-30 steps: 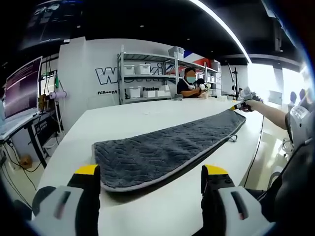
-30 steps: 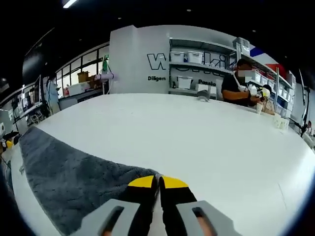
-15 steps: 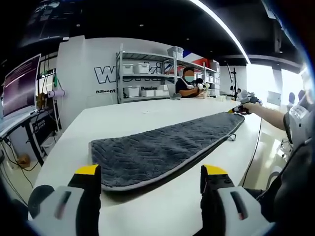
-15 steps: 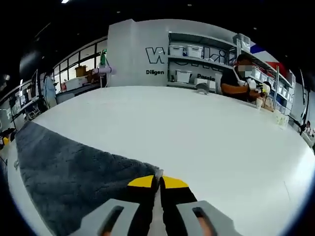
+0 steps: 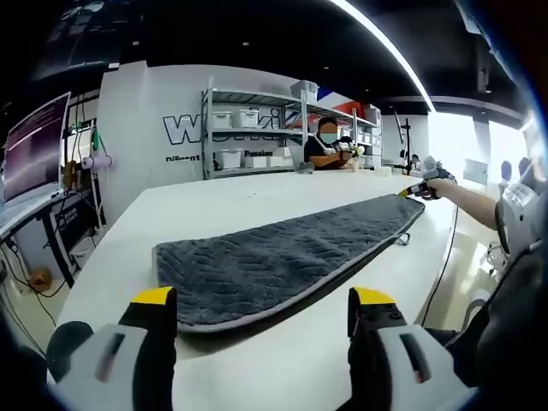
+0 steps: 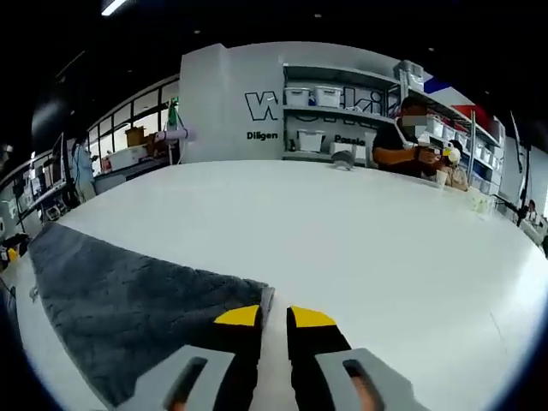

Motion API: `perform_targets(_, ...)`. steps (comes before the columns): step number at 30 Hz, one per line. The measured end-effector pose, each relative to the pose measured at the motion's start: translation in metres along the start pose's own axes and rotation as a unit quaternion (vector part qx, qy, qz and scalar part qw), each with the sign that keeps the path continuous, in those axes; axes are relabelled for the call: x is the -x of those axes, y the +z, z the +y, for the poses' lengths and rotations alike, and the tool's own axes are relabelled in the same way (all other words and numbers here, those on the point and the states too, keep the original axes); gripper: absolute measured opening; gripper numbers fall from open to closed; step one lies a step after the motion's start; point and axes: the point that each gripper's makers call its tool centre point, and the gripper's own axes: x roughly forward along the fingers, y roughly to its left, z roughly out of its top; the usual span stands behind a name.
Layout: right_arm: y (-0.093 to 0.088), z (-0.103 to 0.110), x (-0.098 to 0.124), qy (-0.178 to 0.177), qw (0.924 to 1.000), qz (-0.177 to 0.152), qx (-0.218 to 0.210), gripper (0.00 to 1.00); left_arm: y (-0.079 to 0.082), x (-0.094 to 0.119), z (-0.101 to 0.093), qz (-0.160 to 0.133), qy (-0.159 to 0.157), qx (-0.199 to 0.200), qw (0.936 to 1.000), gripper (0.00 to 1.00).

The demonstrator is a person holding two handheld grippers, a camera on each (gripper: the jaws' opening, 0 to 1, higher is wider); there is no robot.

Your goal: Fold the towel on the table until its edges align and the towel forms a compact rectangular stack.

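Note:
A long dark grey towel [image 5: 282, 261] lies flat as a narrow strip across the white table [image 5: 231, 201]. My left gripper [image 5: 264, 301] is open, its yellow-tipped jaws wide apart just short of the towel's near end, touching nothing. At the strip's far end a person's hand holds my right gripper [image 5: 417, 188]. In the right gripper view, my right gripper [image 6: 274, 317] is open by a narrow gap, and the towel [image 6: 120, 295] stretches away to the left. Its pale-edged corner rests on the table just ahead of that gap.
The table [image 6: 360, 231] stretches wide beyond the towel. Metal shelves with white bins [image 5: 257, 128] stand against the back wall, and a person [image 6: 411, 141] sits at the table's far side. A monitor [image 5: 38, 150] and a desk are to the left.
My right gripper's jaws, shut on the towel's corner before, have parted and the corner now lies free on the table. The left gripper stays open and has barely moved.

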Motion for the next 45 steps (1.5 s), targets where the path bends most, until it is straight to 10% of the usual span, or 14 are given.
perform_targets(11,0.012,0.015,0.051,-0.002,0.9974,-0.049,-0.052,0.19,0.002,-0.003,-0.002,-0.001,-0.004,-0.001,1.0,0.86)
perform_targets(26,0.018,0.068,0.118,0.019,0.9967,-0.079,0.003,0.37,0.006,-0.008,-0.007,-0.002,-0.01,-0.003,0.9999,0.86)
perform_targets(45,-0.029,0.141,0.158,0.062,0.9958,-0.058,0.034,0.61,0.009,-0.009,-0.013,-0.007,-0.009,0.001,0.9999,0.86)
